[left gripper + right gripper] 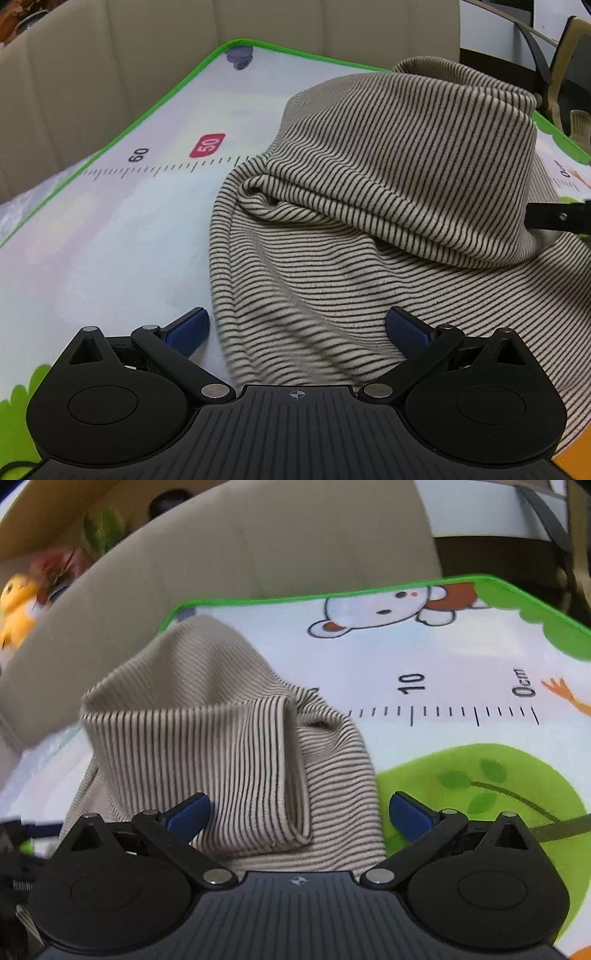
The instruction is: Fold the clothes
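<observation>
The striped knit garment [369, 206] lies bunched on the printed play mat [110, 229], one part doubled over the rest in a soft hump, a loose lower layer spreading toward the near edge; in the right wrist view the same striped cloth [207, 746] shows a folded flap with a rounded crease standing over the flatter layer beneath; the left gripper [297, 328] hovers low with its blue-padded tongs spread wide, one pad over bare mat just beside the cloth's left border and the other over the fabric, holding nothing; the right gripper [299, 814] is likewise spread wide and empty, its pads straddling the folded flap; the step in hand looks like taking hold of the near edge to straighten or fold it, and it would go best if each gripper pinches a single clean hem rather than a wad of layers, both lifting together so the stripes stay parallel; the mat offers open room to the left by the ruler markings [166, 162] and to the right near the bear drawing [384, 609]; its green border [155, 92] and the beige sofa back [92, 55] behind set the far limit.
</observation>
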### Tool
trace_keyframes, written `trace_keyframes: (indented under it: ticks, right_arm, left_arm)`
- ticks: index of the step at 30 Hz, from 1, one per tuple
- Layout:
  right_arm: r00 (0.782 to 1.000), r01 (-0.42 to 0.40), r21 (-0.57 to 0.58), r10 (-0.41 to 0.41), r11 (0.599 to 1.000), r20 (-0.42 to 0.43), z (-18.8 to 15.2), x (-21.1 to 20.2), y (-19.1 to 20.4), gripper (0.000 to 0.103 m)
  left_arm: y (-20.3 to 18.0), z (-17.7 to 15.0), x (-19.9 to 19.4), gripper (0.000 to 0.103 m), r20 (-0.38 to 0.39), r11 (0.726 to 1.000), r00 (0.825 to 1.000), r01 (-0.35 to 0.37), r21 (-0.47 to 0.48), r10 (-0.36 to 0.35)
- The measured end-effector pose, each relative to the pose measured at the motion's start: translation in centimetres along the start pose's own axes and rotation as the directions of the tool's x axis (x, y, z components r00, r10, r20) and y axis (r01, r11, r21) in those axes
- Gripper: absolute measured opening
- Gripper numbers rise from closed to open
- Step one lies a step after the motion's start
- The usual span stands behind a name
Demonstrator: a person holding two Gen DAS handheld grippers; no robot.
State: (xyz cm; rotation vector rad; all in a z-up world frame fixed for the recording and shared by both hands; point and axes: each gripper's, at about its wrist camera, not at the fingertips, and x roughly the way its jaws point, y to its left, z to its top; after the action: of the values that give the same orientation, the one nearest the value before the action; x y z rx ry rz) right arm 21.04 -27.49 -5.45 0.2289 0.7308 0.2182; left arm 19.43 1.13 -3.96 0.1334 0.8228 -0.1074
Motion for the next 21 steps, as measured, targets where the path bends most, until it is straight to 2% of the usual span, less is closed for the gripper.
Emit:
trace_keyframes:
  ticks: [5, 9, 11, 14, 15, 17, 18, 19, 21]
  right_arm:
    - [0.995, 0.022, -0.146, -0.036, 0.989, -0.095, -0.9, -0.1, 2.4, 0.103]
    - [0.984, -0.02, -0.226, -0.022, 0.974, -0.179, -3.0, -2.6, 4.4, 0.103]
    - [0.97, -0.073, -0.277, 0.003, 0.958, -0.244, -4.7, -4.7, 5.3, 0.103]
    - [0.945, -0.14, -0.363, 0.015, 0.921, -0.326, -7.4, -7.9, 6.5, 0.103]
    - [0.942, -0.146, -0.406, 0.002, 0.902, -0.336, -8.4, -9.1, 7.1, 0.103]
    - [0.943, -0.137, -0.397, -0.002, 0.908, -0.332, -9.5, -10.5, 7.0, 0.103]
    - [0.944, -0.132, -0.387, -0.003, 0.913, -0.329, -10.0, -11.1, 7.0, 0.103]
    - [0.947, -0.122, -0.374, -0.005, 0.919, -0.32, -10.2, -11.3, 6.9, 0.103]
    - [0.954, -0.101, -0.347, -0.008, 0.932, -0.298, -10.6, -11.4, 6.8, 0.103]
  left_arm:
    - [0.0, -0.4, -0.4, 0.103, -0.02, 0.999, 1.0, 0.002, -0.034, -0.003]
    - [0.4, -0.8, -1.8, 0.103, -0.138, 0.998, 0.989, 0.051, -0.049, -0.057]
    - [0.4, -1.3, -3.2, 0.103, -0.244, 0.991, 0.961, 0.128, -0.025, -0.13]
    - [-0.5, -3.4, -6.4, 0.103, -0.397, 0.955, 0.885, 0.29, 0.061, -0.244]
    - [-0.9, -4.1, -7.6, 0.103, -0.43, 0.938, 0.862, 0.336, 0.086, -0.27]
    - [-1.0, -5.1, -10.3, 0.103, -0.427, 0.908, 0.84, 0.409, 0.091, -0.335]
    - [-0.9, -5.1, -11.7, 0.103, -0.396, 0.899, 0.844, 0.429, 0.093, -0.362]
    - [-0.9, -5.0, -13.0, 0.103, -0.348, 0.894, 0.86, 0.434, 0.114, -0.373]
    - [-1.6, -4.2, -15.2, 0.103, -0.221, 0.895, 0.908, 0.399, 0.199, -0.356]
